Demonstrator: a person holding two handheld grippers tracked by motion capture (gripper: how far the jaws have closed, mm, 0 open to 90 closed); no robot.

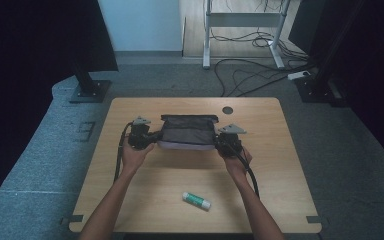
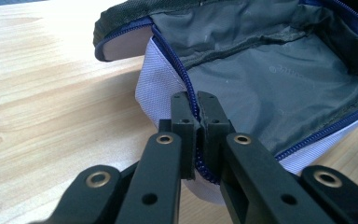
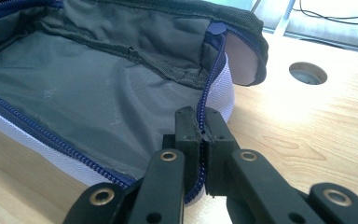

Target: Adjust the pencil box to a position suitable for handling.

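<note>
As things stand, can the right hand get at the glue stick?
Probably not yet: the right gripper is shut on the pouch rim. The glue stick lies near it on bare table, unobstructed once it lets go.

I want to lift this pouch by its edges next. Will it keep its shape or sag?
The pouch will likely sag: its thin lining already creases. It looks empty, so probably light. The left gripper and right gripper are shut on the zipper edge, and thin fabric like this might slip from narrow fingers.
</note>
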